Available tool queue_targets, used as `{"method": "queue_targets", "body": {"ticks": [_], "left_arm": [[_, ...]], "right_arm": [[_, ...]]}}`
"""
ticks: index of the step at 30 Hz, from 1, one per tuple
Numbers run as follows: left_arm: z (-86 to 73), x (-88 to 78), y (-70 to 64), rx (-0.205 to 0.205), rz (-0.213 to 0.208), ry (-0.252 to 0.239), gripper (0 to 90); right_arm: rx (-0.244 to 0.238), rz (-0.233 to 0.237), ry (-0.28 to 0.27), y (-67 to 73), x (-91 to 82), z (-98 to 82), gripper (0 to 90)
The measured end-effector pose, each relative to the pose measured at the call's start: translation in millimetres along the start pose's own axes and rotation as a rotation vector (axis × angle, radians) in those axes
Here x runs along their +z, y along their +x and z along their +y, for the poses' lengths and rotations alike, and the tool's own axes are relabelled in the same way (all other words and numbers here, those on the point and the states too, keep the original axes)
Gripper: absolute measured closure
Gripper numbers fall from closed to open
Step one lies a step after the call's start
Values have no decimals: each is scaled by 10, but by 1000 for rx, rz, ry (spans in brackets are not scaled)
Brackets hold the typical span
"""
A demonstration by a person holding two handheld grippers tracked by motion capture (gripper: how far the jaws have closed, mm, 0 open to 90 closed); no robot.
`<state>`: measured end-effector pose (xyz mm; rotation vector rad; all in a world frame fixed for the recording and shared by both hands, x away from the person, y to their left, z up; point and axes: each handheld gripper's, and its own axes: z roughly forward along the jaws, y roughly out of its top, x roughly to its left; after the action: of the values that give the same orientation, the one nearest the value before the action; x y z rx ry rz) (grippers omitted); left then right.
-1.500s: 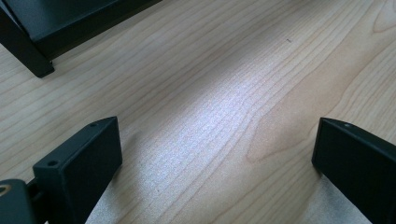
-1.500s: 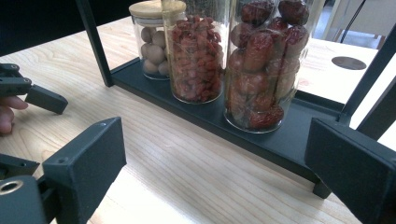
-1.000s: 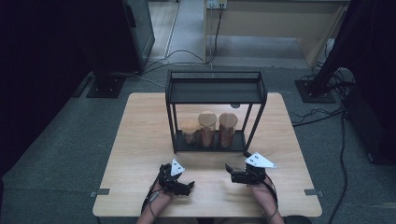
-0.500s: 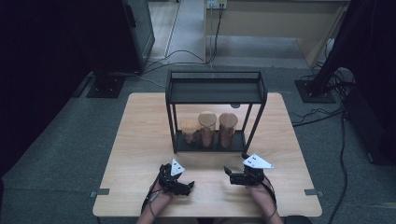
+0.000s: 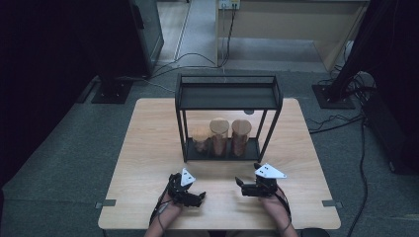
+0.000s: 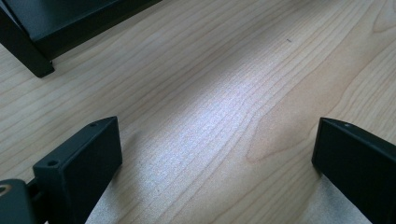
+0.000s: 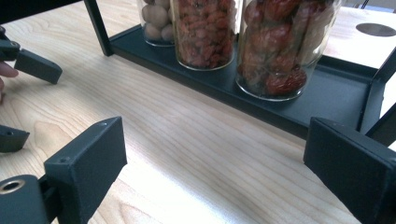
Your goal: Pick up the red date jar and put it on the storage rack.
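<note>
Table [image 5: 148,148]: light wood, rectangular, bare apart from rack and grippers; grain runs lengthwise in both gripper views.

Rack [image 5: 227,96]: black metal frame, two tiers, stands at table centre, far side from the person. Top shelf has nothing on it. Bottom tray [image 7: 224,91] carries three jars in a row across the table.

Jars, upright, long axis vertical, side by side:
- Right jar [image 7: 280,42], clear glass, large dark-red dried fruit; nearest to right gripper.
- Middle jar [image 7: 205,32], small red berries.
- Left jar [image 7: 156,21], shorter, pale round nuts, partly cut off at frame top.

Right gripper [image 5: 245,186]: near edge of table, R of centre, jaws wide apart, holding nothing, low over the wood. Its view looks straight at the tray; jars lie ahead and slightly up-frame, well apart from the jaws. Judged the nearer hand for any jar pickup; a forward reach at jar mid-height would seem called for.

Left gripper [image 5: 197,197]: near edge, L of centre, jaws apart, nothing between them; its view shows bare wood and a rack foot [image 6: 37,65] at upper left.

Room: grey carpet floor [image 5: 59,163], cables [image 5: 341,121] trailing at R, dark stands and equipment around, dim light.
</note>
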<state>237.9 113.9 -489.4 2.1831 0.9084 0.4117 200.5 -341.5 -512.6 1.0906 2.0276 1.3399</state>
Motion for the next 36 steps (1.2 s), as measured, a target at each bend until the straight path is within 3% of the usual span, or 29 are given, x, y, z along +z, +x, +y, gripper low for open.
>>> {"method": "queue_targets", "body": {"ticks": [24, 30, 36], "left_arm": [[-1, 0, 0, 0, 0, 0, 16], [-1, 0, -1, 0, 0, 0, 15], [-2, 1, -1, 0, 0, -1, 15]], "right_arm": [[12, 4, 47, -9, 132, -16, 60], [50, 11, 74, -49, 154, 25, 61], [138, 29, 148, -145, 203, 118, 60]]}}
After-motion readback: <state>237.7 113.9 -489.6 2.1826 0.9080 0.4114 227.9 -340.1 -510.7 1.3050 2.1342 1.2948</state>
